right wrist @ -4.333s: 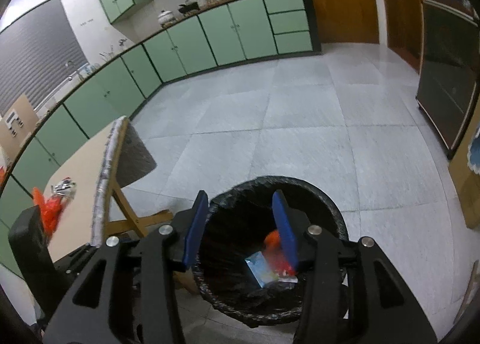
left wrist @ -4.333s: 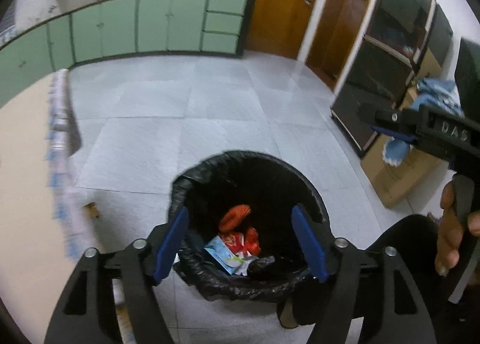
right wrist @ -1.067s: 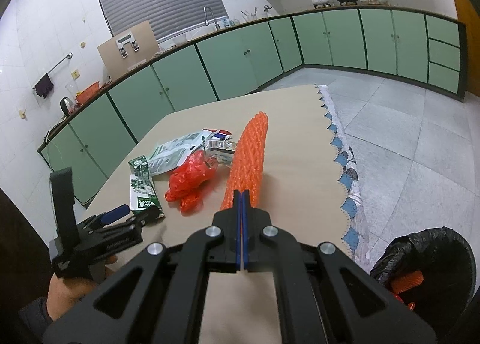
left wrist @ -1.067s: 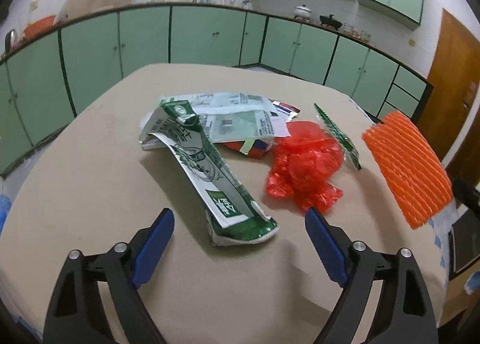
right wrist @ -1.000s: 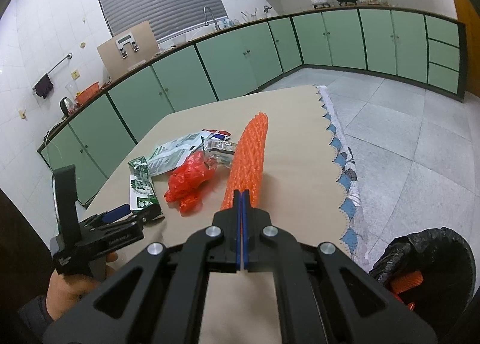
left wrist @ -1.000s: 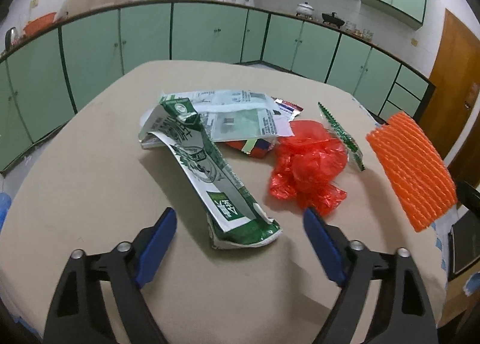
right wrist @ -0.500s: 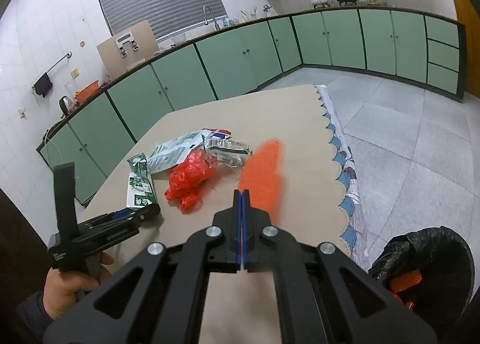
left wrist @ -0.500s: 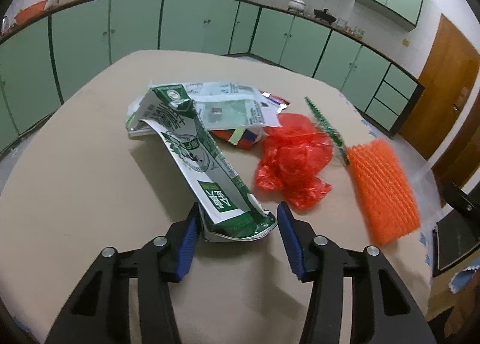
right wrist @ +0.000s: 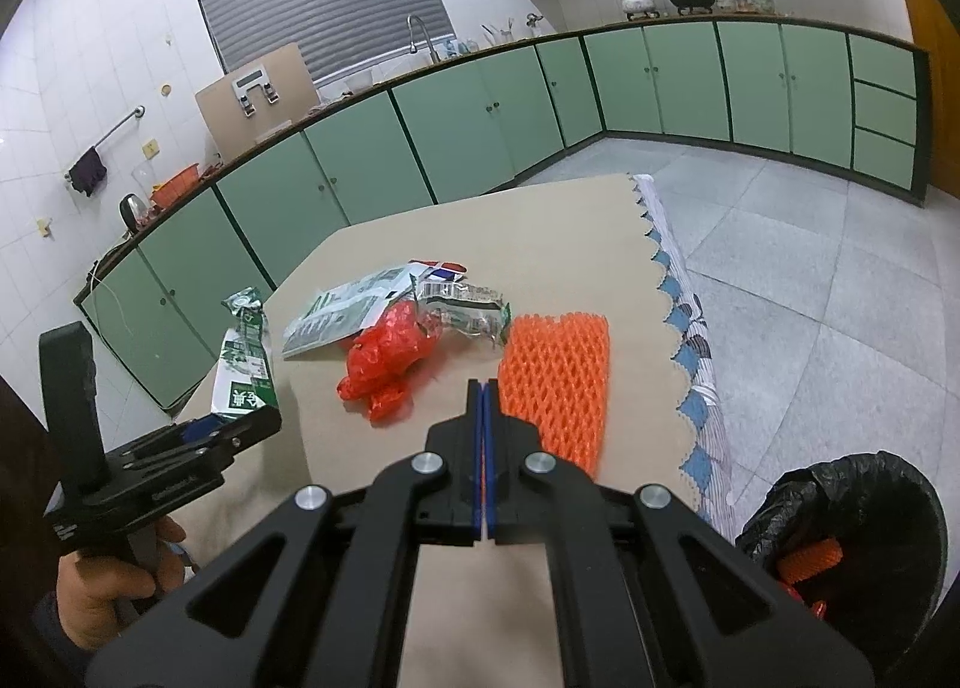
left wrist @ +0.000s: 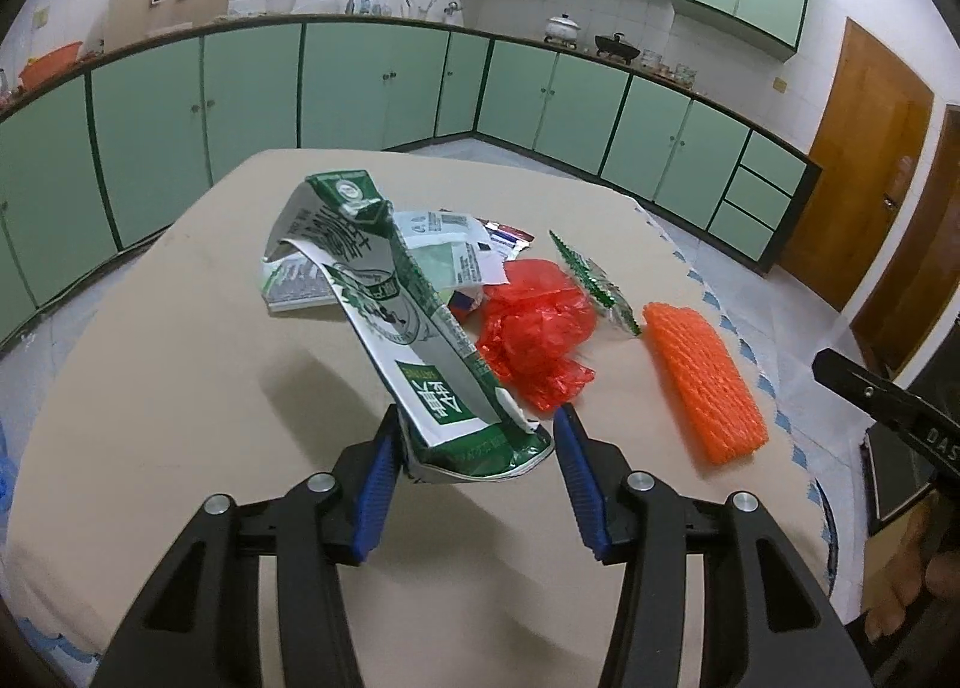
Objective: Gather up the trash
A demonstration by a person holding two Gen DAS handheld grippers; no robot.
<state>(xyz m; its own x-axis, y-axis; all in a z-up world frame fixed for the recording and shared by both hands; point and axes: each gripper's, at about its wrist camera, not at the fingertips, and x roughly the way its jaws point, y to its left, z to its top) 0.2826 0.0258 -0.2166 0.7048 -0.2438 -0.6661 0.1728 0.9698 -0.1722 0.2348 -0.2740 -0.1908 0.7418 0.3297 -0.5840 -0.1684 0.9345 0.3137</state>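
A black-lined trash bin (right wrist: pixel 852 514) stands on the tiled floor beside the counter (left wrist: pixel 180 388), below its scalloped cloth edge; an orange net and red scraps lie inside it. The left tongs (left wrist: pixel 474 466) grip the torn bottom end of a flattened green-and-white milk carton (left wrist: pixel 420 352), both blue pads pressing its sides and the carton lifted at a slant off the counter. The carton bears green Chinese characters, too distorted to read. The right tongs (right wrist: pixel 483 448) are closed flat with nothing between them, hovering just before the orange foam net (right wrist: pixel 558 376) that lies on the counter. "DAS" shows on the right tool's body. Between the two sit a crumpled red plastic bag (left wrist: pixel 534 334) and a heap of printed wrappers (left wrist: pixel 444 256). The counter's near half is bare, and the floor toward the green cabinets (right wrist: pixel 480 118) lies open.
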